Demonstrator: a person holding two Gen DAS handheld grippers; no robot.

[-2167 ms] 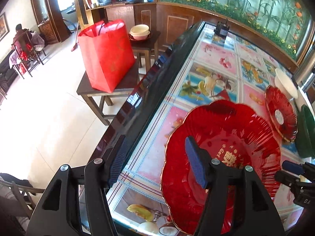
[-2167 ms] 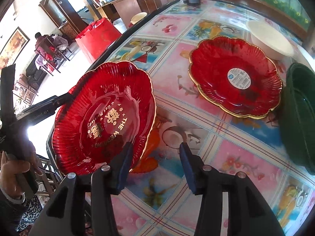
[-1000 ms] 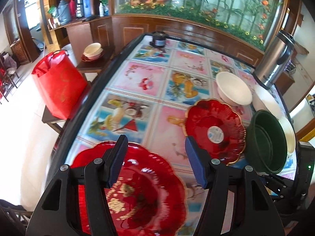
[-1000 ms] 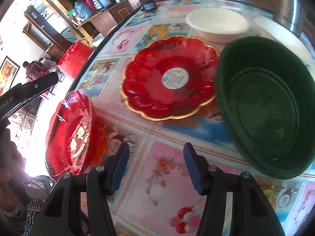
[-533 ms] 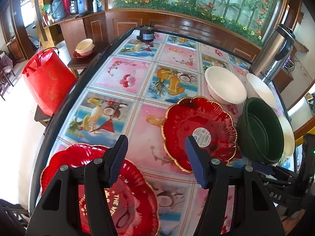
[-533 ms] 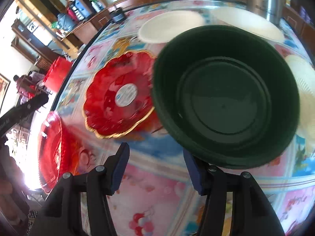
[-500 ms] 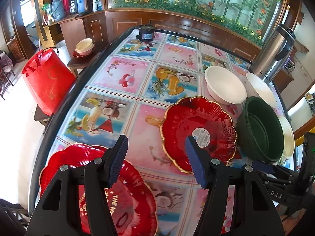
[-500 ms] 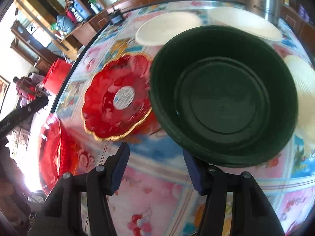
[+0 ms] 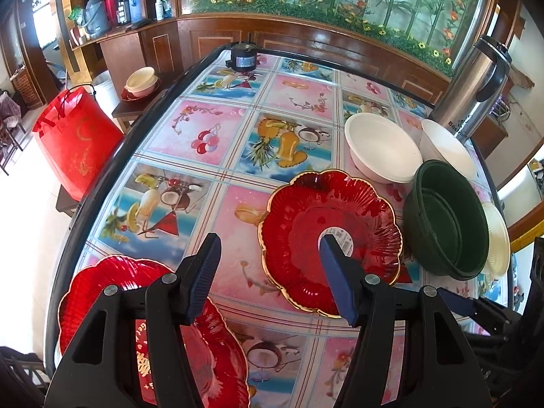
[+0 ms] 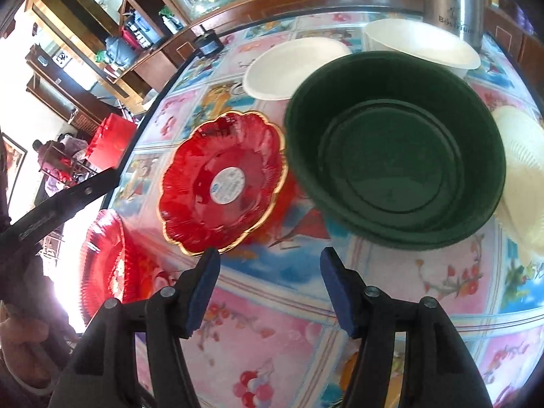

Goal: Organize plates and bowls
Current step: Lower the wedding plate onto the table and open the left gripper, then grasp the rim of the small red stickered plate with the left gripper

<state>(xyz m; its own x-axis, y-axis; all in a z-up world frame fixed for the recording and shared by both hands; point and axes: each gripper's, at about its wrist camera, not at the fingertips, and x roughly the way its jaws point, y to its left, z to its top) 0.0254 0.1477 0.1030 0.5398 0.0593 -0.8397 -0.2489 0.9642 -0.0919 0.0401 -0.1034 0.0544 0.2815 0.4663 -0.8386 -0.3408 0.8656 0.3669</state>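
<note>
A red gold-rimmed plate with a white sticker [image 9: 316,234] [image 10: 221,183] lies mid-table. A second red plate with gold lettering [image 9: 102,282] [image 10: 105,255] lies at the near left edge. A dark green bowl [image 9: 445,217] [image 10: 394,149] stands right of the sticker plate. Two white bowls [image 9: 380,146] [image 9: 448,146] stand behind them, also seen in the right wrist view [image 10: 292,68] [image 10: 418,47]. A cream bowl [image 9: 496,234] [image 10: 523,170] sits right of the green one. My left gripper [image 9: 268,261] is open and empty above the table between the red plates. My right gripper [image 10: 268,272] is open and empty, near the green bowl.
A steel thermos [image 9: 476,81] stands at the back right. A small black device [image 9: 243,57] sits at the table's far end. A red bag [image 9: 74,142] and stacked bowls [image 9: 141,81] rest on low stands left of the table. The table [image 9: 210,142] has a fruit-print cover.
The lettered red plate was set down at the near left edge and released. My left gripper pulled up and back. My right gripper swung right toward the green bowl.
</note>
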